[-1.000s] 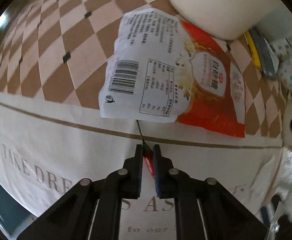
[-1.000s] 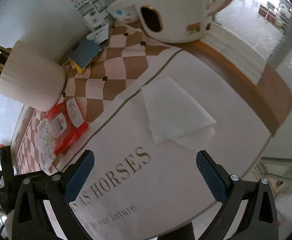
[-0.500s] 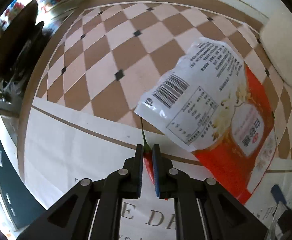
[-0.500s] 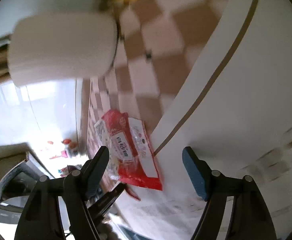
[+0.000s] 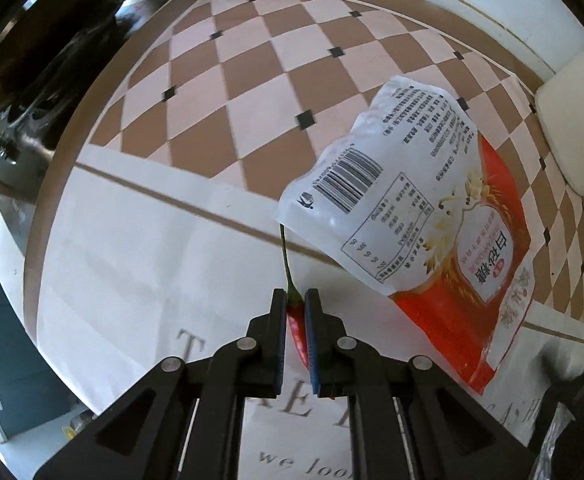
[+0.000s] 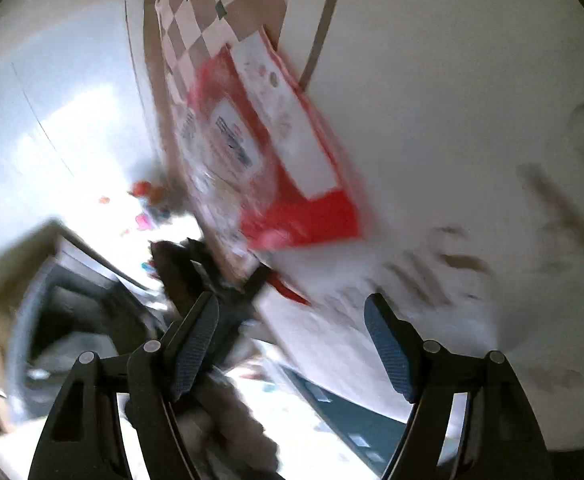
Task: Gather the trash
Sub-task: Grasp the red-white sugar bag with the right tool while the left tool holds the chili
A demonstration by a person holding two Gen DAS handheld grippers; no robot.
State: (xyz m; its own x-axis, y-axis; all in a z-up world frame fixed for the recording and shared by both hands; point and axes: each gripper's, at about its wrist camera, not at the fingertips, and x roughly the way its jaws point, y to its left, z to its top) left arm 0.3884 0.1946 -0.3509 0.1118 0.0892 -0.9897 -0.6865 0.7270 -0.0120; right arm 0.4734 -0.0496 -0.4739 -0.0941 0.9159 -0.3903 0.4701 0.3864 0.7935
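Evidently you were midway through collecting trash, one piece already in hand; judging by the scene, the next move called for carrying that piece to a bin, which no view showed, and then bringing your free tool onto the wrapper. Your left gripper (image 5: 292,300) was clenched on a small red chili pepper with a thin green stem (image 5: 295,322), held just above the white printed tablecloth with its brown checkered band (image 5: 140,264). Right of it, the crumpled white-and-red plastic food bag (image 5: 423,216) lay across the checkered band, its corner meeting the stem tip. Your right gripper (image 6: 292,336) stood wide apart and empty, with the blurred bag ahead of it.
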